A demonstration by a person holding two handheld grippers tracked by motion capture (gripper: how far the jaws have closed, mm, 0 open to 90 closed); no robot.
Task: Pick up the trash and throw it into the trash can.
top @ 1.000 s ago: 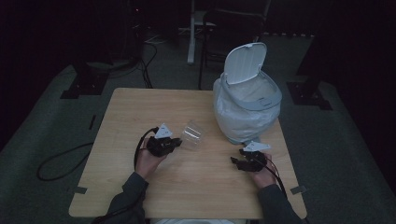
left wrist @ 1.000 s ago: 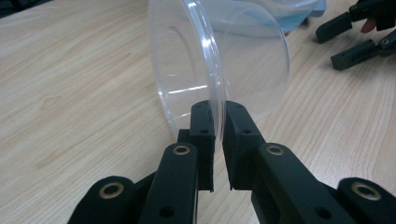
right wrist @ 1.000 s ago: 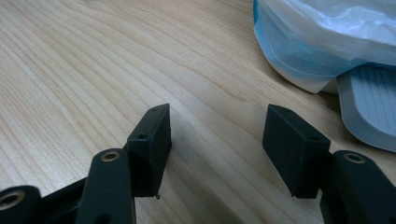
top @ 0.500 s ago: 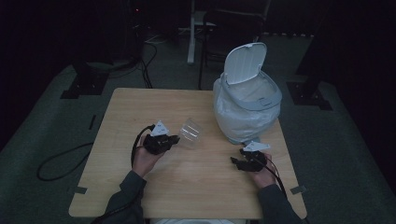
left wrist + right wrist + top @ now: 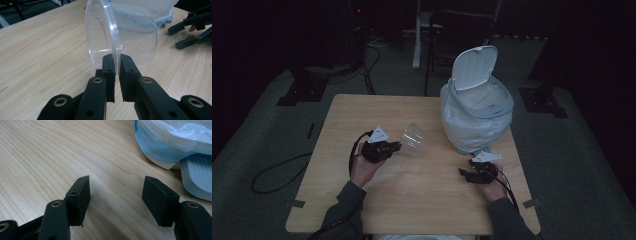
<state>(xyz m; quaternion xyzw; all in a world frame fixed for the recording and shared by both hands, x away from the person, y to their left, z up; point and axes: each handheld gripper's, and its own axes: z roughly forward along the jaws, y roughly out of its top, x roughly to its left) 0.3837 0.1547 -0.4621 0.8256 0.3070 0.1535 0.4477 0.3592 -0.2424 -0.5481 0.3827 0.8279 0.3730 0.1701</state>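
clear plastic cup (image 5: 120, 37) lies tipped on its side near the middle of the pale wooden desk (image 5: 412, 200), our left claw (image 5: 117, 72) pinched on its rim, likely to lift it toward the lined white bin (image 5: 477, 117), while our right claw (image 5: 116, 197) gapes empty, the dim room hiding detail.

- Clear plastic cup (image 5: 117, 37): transparent, tipped on its side, mouth towards the left gripper (image 5: 117, 75); its rim is pinched between that gripper's closed jaws; in the high view the cup (image 5: 413, 138) sits near the middle of the table (image 5: 422, 200)
- Bin (image 5: 477, 115): white plastic liner, grey rim, lid standing open; upright at the table's far right, near the cup but apart from it
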